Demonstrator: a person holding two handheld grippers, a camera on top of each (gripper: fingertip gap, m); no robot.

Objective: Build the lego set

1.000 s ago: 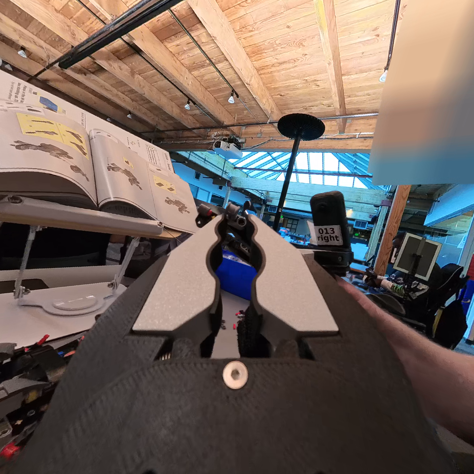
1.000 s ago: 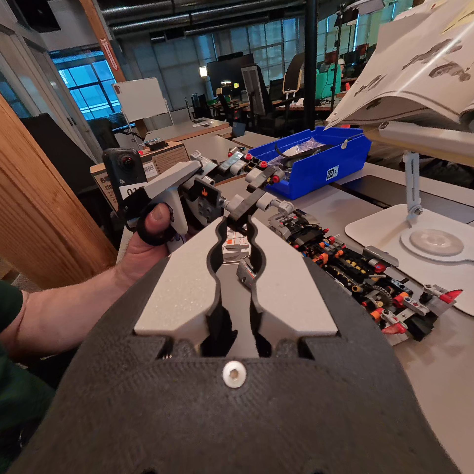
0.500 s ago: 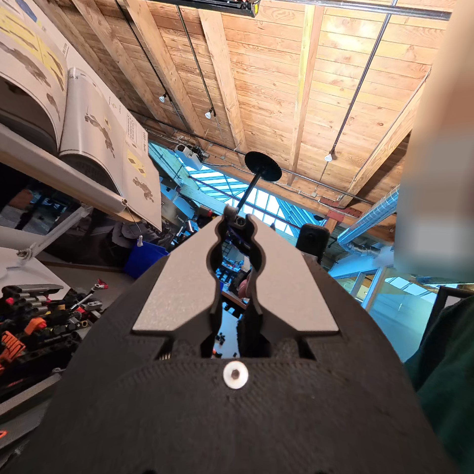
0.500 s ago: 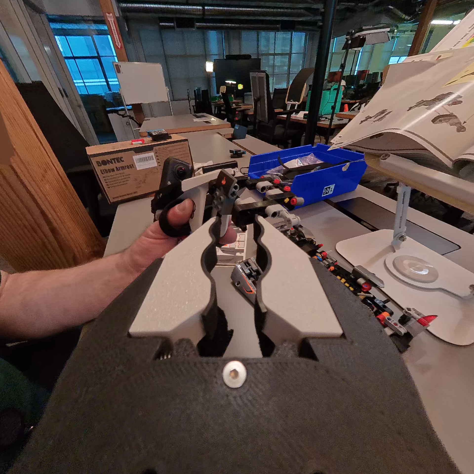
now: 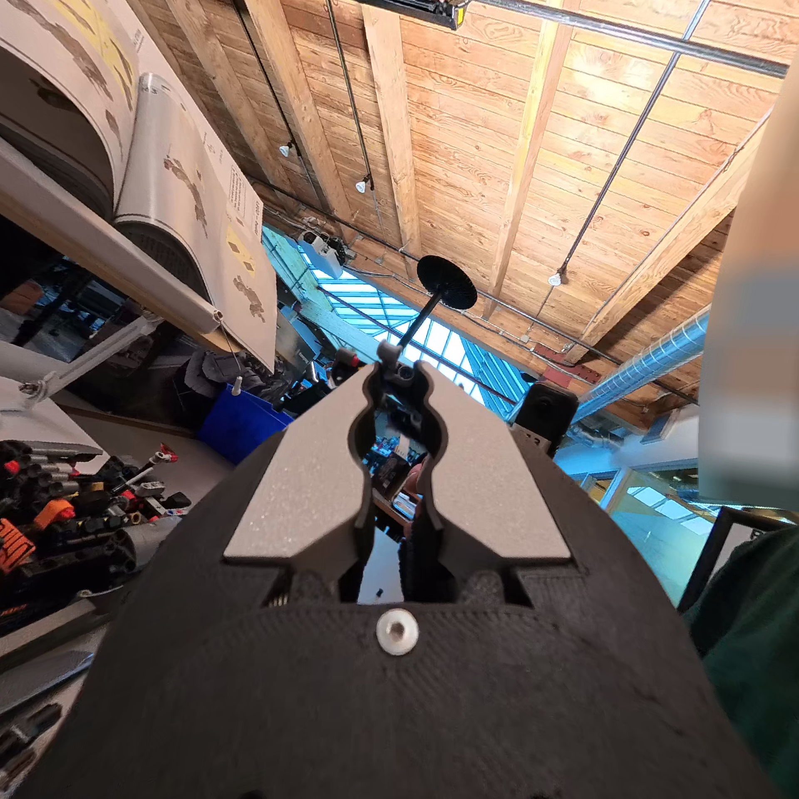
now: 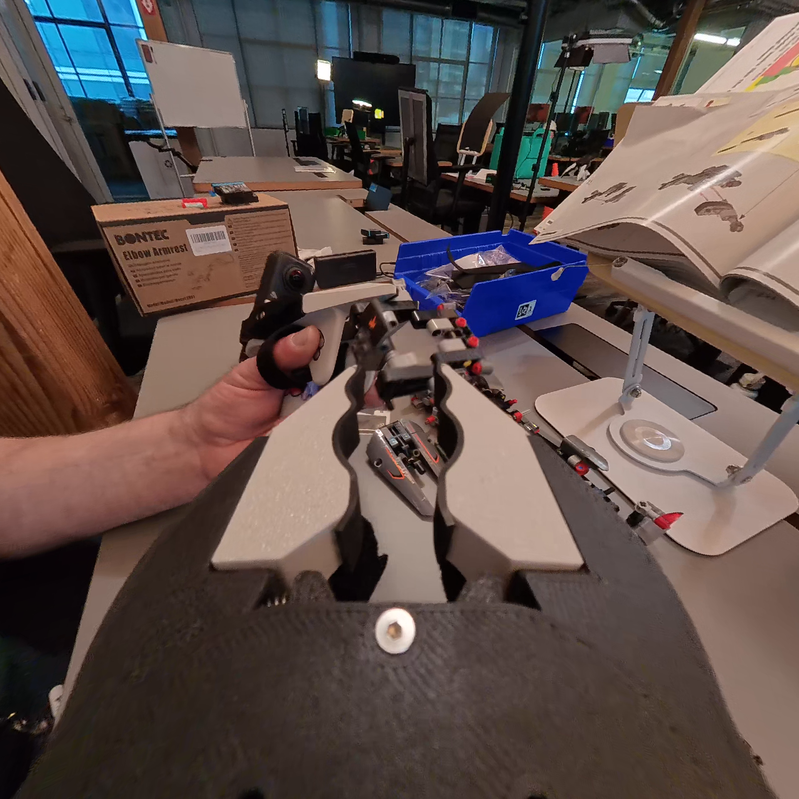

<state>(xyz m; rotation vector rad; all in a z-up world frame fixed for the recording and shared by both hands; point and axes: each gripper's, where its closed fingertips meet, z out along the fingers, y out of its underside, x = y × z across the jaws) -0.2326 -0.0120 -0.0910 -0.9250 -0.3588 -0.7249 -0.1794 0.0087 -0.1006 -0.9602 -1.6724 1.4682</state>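
My left gripper (image 5: 395, 376) points up toward the ceiling and is shut on a small black and grey lego sub-assembly (image 5: 389, 352). In the right wrist view a hand holds that left gripper (image 6: 359, 328), and the sub-assembly (image 6: 445, 328) sticks out of it with red pins showing. My right gripper (image 6: 395, 374) is partly open, with one jaw on each side of the sub-assembly's near end. The long lego model (image 5: 65, 527) lies on the table. A grey panel with an orange stripe (image 6: 397, 467) lies under my right gripper.
A blue bin (image 6: 488, 294) with bagged parts stands behind the model. An open instruction book (image 6: 674, 225) rests on a white stand (image 6: 648, 467) at the right. A cardboard box (image 6: 190, 255) sits at the back left, and a wooden post (image 6: 43, 346) at the far left. Spacing between my two grippers at the tips: around 6 centimetres.
My left gripper has tilted upward with the sub-assembly, away from the table. My right gripper's jaws have spread wider around the sub-assembly's end and have risen a little.
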